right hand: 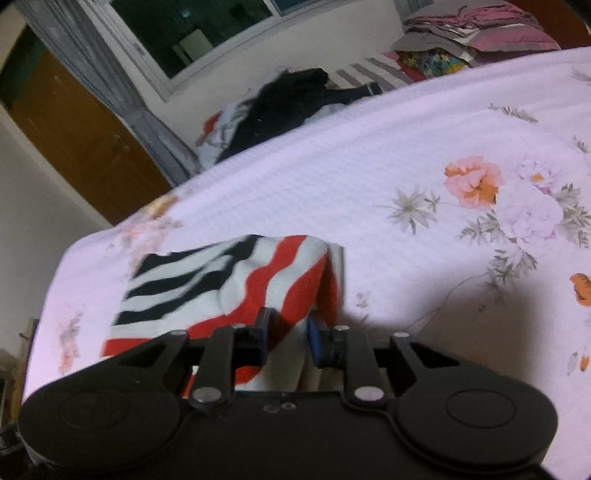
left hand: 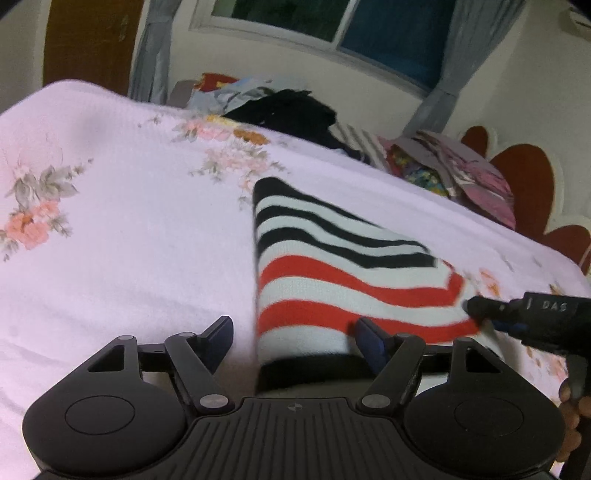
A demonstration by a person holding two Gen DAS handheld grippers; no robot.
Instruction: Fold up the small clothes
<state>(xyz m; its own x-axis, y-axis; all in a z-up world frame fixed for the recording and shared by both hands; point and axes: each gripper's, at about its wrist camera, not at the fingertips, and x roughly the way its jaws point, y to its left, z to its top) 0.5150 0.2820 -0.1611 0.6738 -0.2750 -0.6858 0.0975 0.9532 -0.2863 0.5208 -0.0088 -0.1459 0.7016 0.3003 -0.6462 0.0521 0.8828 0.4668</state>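
Observation:
A small knitted garment (left hand: 332, 266) with black, white and red stripes lies folded on the floral bed cover (left hand: 129, 221). My left gripper (left hand: 295, 336) is open wide and straddles the garment's near left edge; its pads do not press the cloth. My right gripper (left hand: 474, 308) reaches in from the right, its tip on the garment's right corner. In the right wrist view the garment (right hand: 229, 280) bunches up in front of my right gripper (right hand: 290, 334), whose narrow jaws hold a fold of red and white cloth.
A dark heap of loose clothes (left hand: 288, 107) (right hand: 288, 99) lies at the bed's far edge under the window. A stack of folded clothes (left hand: 461, 173) (right hand: 480, 33) sits by the red headboard (left hand: 524, 173). A hand (left hand: 572, 417) grips the right gripper's handle.

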